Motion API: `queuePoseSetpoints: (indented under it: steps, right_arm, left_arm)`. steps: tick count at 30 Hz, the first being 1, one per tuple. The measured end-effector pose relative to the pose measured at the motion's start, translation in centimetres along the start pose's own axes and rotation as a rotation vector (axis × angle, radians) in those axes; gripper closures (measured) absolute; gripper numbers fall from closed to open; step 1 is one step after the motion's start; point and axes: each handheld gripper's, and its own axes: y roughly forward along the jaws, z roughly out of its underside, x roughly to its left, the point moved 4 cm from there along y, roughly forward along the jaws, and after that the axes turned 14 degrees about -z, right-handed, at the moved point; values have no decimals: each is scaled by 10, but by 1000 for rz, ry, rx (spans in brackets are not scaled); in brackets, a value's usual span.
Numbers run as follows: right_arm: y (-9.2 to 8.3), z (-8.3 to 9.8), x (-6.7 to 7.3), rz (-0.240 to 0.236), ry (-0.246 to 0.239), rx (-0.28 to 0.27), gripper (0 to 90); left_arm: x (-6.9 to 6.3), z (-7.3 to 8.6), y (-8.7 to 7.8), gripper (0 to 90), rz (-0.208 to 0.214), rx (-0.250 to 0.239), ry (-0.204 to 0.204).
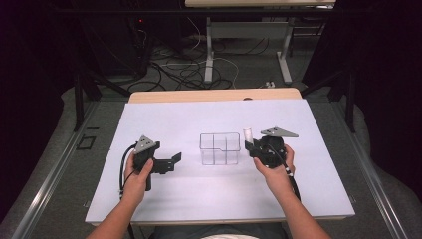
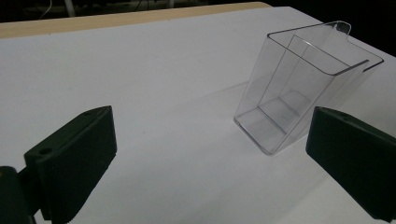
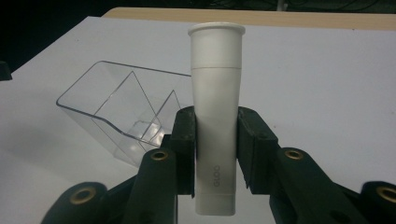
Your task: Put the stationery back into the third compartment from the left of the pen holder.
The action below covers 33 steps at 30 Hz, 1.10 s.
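Scene: a person at a white-topped table [image 1: 164, 204] works two hand-held grippers around a clear divided organiser [image 1: 220, 148] standing mid-table.

Right gripper [image 3: 216, 140]: clamped on a white glue stick [image 3: 215, 116], the black pads pressing its sides about mid-length; in the high view the stick [image 1: 247, 134] pokes up from the right gripper [image 1: 255, 145].

Glue stick, long axis: upright, flared cap at the top, flat base at the bottom, lettering running along the barrel.

Key relation: the organiser lies just to the left of the held stick, apart from it; its open top faces up, so the stick's axis already matches the way into a compartment.

Nearest compartment: likely the right-hand one, beside the stick; which cell is meant cannot be told.

Left gripper [image 1: 173, 162]: jaws wide apart and holding nothing, resting near the table on the organiser's left, well clear of it; its own view shows the organiser [image 2: 299, 102] ahead and to the right.

Nearer hand: the right, by a clear margin.

Next move, judged: carry the stick left over the rim, then lower it straight down.
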Motion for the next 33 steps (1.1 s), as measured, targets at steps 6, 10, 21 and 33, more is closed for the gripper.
queuePoseSetpoints:
  steps: [6,10,21,33]
  right_arm:
    - [4,-7,4,-5,-17,-21,700]
    - [7,-13,6,-4,-34,-32,700]
    - [23,-23,14,-14,-63,-40,700]
    - [46,-21,22,-20,-79,-12,700]
  left_arm:
    - [0,0,0,17,0,2,3]
    - [-1,0,0,17,1,3,-3]
    - [-1,1,1,17,3,8,-1]
    - [0,0,1,17,2,5,2]
